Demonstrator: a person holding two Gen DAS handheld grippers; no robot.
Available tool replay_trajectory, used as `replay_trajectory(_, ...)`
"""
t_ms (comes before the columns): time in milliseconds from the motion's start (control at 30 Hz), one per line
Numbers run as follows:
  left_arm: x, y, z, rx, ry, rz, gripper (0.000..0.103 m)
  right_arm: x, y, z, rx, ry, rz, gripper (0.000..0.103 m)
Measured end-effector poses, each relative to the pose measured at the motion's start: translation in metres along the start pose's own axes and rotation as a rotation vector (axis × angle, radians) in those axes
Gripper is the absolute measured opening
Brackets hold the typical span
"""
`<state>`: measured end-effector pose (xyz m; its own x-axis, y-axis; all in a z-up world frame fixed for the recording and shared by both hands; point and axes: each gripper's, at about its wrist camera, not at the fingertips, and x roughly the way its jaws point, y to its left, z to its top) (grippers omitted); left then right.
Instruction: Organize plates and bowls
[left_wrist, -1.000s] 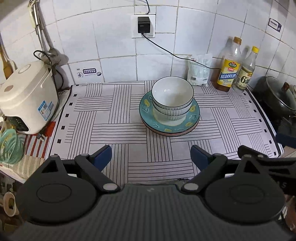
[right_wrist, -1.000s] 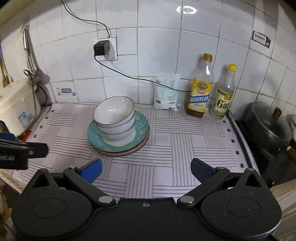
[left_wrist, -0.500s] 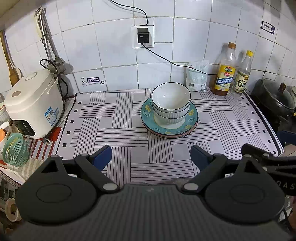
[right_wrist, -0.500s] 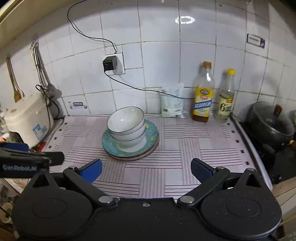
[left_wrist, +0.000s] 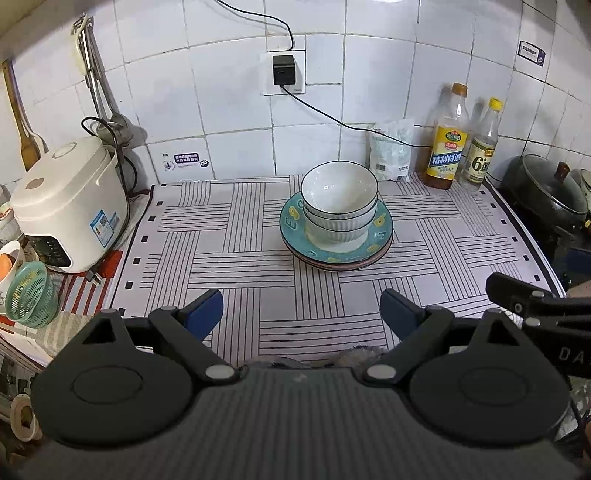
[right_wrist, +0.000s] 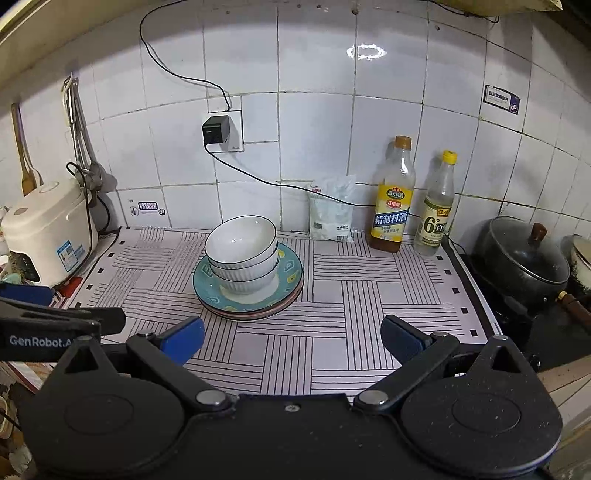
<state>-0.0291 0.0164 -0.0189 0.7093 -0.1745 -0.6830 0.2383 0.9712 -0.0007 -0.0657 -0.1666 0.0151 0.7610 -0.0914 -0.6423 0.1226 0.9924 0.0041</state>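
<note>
Here, from the left wrist camera, the left gripper (left_wrist: 301, 308) hangs over the near edge of a striped mat (left_wrist: 236, 254) with its jaws spread wide and nothing between them. The stacked bowls (left_wrist: 339, 205) sit nested on the stacked plates (left_wrist: 380, 236) in the middle of the mat, well apart from the fingertips. A rice cooker (left_wrist: 68, 205) stands at the left, two bottles (left_wrist: 445, 147) and a bag against the tiled wall, a lidded pot (left_wrist: 546, 192) at the right. Compared with a second ago, the stack looks smaller and farther off, and more wall shows.

From the right wrist camera, the right gripper (right_wrist: 291, 338) also hovers at the mat's near edge, jaws wide and empty. The bowls (right_wrist: 242, 251) and plates (right_wrist: 291, 271) lie ahead and to the left, untouched. Part of the left gripper shows at the left edge. This view too has drawn back and upward since the earlier frame.

As a judgement, the tall nested bowls could tip or slide off the plates if a finger knocks the rim, and the bottles stand close enough to be struck by a wide swing.
</note>
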Motion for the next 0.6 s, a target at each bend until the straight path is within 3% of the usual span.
replay_trajectory(600, -0.0030, 0.0015, 0.0001, -0.011, -0.018, 0.011, 0.093, 0.0078, -0.0031, -0.0010, 0.021, 0.029, 0.008, 0.103)
